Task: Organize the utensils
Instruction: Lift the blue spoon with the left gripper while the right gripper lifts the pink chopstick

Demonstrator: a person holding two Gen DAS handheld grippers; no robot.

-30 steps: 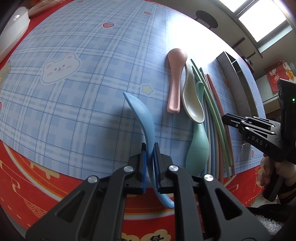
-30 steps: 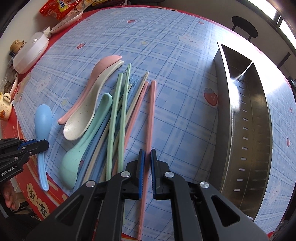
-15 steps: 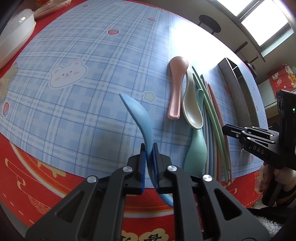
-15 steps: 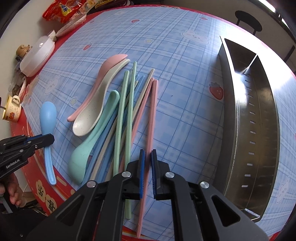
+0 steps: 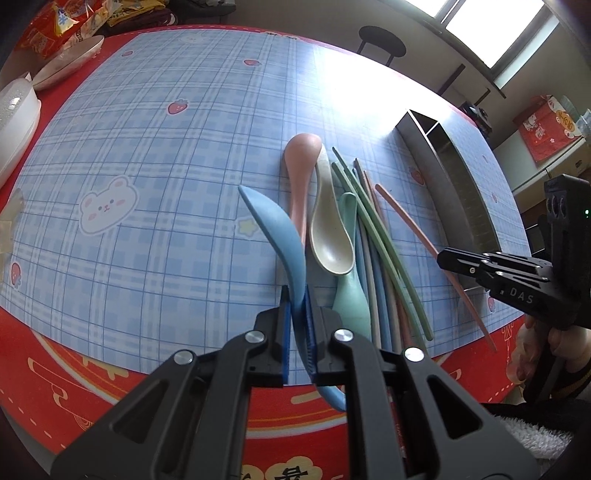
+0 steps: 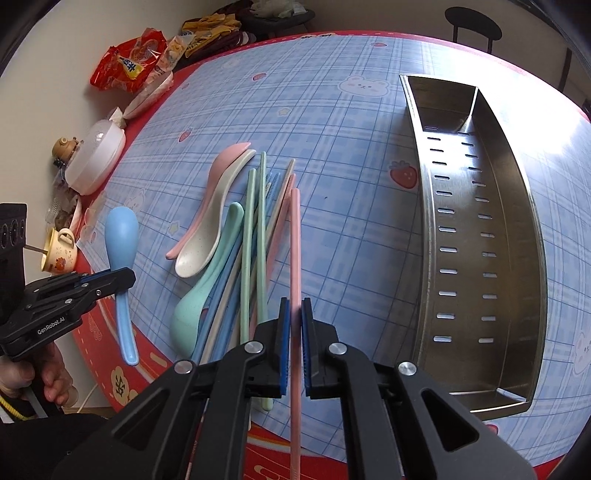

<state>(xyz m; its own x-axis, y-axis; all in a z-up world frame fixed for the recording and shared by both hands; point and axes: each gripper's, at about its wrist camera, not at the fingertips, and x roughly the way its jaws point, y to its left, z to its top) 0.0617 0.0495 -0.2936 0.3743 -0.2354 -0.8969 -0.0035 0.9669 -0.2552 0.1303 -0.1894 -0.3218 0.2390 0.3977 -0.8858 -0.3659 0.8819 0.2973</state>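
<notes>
Left gripper (image 5: 298,295) pinches the blue spoon (image 5: 275,229); right gripper (image 6: 293,308) pinches a pink chopstick (image 6: 295,236). Beyond lie other utensils (image 6: 236,221) on the blue checked tablecloth (image 6: 332,129), the steel tray (image 6: 524,236) beside, a stool (image 5: 382,38) and a window (image 5: 495,26) farther.

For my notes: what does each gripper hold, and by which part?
The left gripper holds the blue spoon by its handle. The right gripper holds a pink chopstick along its lower half.

Pink chopstick's (image 6: 295,236) near end runs off the bottom edge.
</notes>
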